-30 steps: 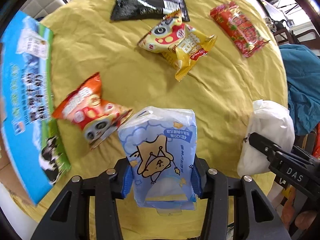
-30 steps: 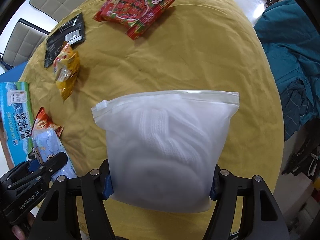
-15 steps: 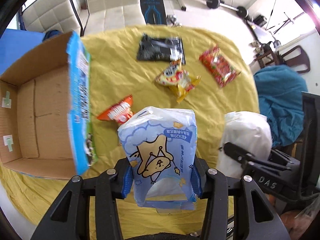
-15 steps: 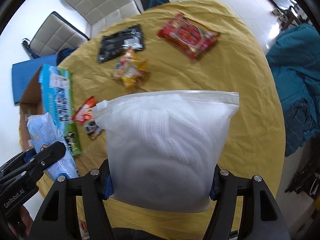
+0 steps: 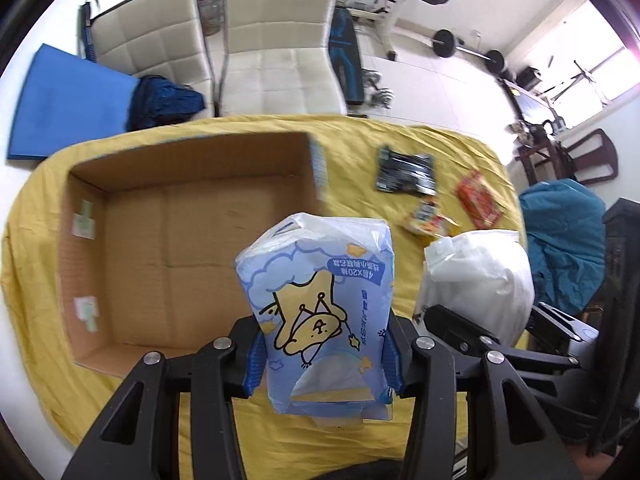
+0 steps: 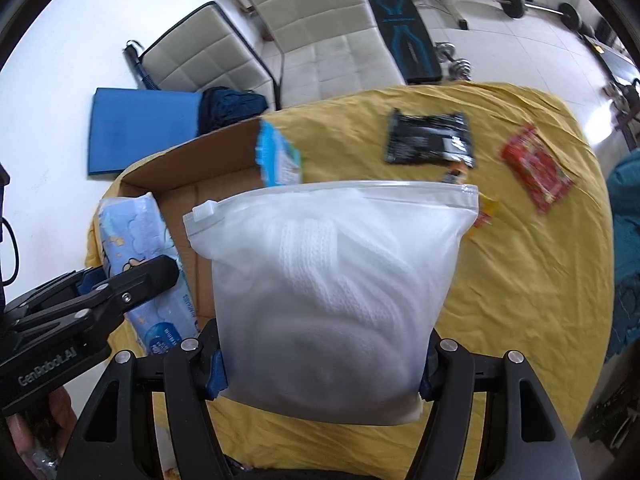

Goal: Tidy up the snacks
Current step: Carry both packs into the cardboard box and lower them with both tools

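Note:
My left gripper [image 5: 322, 356] is shut on a blue tissue pack with a cartoon bear [image 5: 320, 304], held up in front of an open cardboard box [image 5: 168, 248] that lies on the yellow tablecloth. My right gripper [image 6: 320, 368] is shut on a white frosted zip bag [image 6: 332, 280], raised above the cloth to the right of the box [image 6: 192, 188]. The zip bag [image 5: 480, 276] shows beside the tissue pack in the left wrist view, and the tissue pack [image 6: 140, 240] shows at the left in the right wrist view.
A black packet [image 5: 406, 172], a red packet [image 5: 478, 200] and a yellow snack bag [image 5: 430, 220] lie on the cloth at the far right. Two white chairs [image 5: 276, 40] stand behind the table, with a blue mat [image 5: 64, 100] and gym weights on the floor. Teal clothing [image 5: 564, 240] hangs at the right.
Both grippers have risen and pulled back with their loads. The view has swung left, so the open box now fills the left and the loose snacks appear small and far.

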The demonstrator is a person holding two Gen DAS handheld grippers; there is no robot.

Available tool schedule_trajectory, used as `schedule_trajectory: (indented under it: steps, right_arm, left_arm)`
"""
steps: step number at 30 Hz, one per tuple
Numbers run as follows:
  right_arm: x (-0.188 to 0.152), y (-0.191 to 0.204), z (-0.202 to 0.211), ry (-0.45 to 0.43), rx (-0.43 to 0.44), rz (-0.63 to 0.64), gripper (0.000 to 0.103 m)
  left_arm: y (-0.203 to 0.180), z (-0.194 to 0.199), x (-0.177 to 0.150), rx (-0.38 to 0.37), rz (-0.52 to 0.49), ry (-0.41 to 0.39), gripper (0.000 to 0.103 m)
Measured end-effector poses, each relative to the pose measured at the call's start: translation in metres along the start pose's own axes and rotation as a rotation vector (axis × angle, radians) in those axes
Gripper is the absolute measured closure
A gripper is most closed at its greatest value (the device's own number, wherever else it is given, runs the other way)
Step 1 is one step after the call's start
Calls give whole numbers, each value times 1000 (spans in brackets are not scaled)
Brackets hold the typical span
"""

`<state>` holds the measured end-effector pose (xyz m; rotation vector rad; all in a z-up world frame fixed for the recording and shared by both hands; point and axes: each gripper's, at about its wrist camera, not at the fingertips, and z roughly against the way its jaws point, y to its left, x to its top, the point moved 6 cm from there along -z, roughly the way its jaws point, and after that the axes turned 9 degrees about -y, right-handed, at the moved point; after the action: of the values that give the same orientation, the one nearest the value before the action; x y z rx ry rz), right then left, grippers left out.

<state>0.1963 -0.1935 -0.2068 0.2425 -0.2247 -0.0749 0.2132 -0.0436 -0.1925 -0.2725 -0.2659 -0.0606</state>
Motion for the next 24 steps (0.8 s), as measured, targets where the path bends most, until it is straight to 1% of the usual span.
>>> schedule_trajectory:
  steps: [3, 4, 6, 8, 9, 11, 13, 14, 16, 18, 20, 24]
  right_arm:
    - [10, 39, -23, 16, 5, 20, 33]
    - [14, 52, -34, 24, 5, 27, 33]
    - [20, 76, -55, 39, -4, 36, 33]
    - [25, 94, -77, 55, -13, 45, 33]
    - [27, 103, -89, 67, -18, 45, 33]
    - [31, 114, -110, 82, -26, 44, 33]
    - [35, 122, -134, 101, -40, 47, 33]
    - [36, 124, -145, 111, -47, 47, 33]
    - [38, 128, -164, 122, -74, 56, 33]
    - [41, 130, -179, 129, -84, 56, 33]
    - [43, 128, -192, 142, -96, 50, 33]
    - [46, 125, -211, 147, -125, 64, 32]
  left_arm:
    - [41, -22, 18, 32, 6, 5, 59]
    - [58, -35, 25, 45, 13, 10, 59]
    - [85, -49, 30, 63, 22, 31, 59]
    - [107, -62, 37, 76, 39, 46, 59]
    - [123, -67, 41, 78, 50, 57, 59]
    - [144, -92, 51, 87, 75, 78, 59]
    - [165, -109, 56, 71, 106, 109, 59]
    - [171, -118, 58, 70, 114, 124, 59]
    - [184, -139, 60, 46, 127, 166, 59]
    - [190, -158, 61, 27, 128, 204, 58]
    - [195, -170, 60, 10, 134, 225, 57]
    - [202, -194, 54, -63, 172, 282, 57]
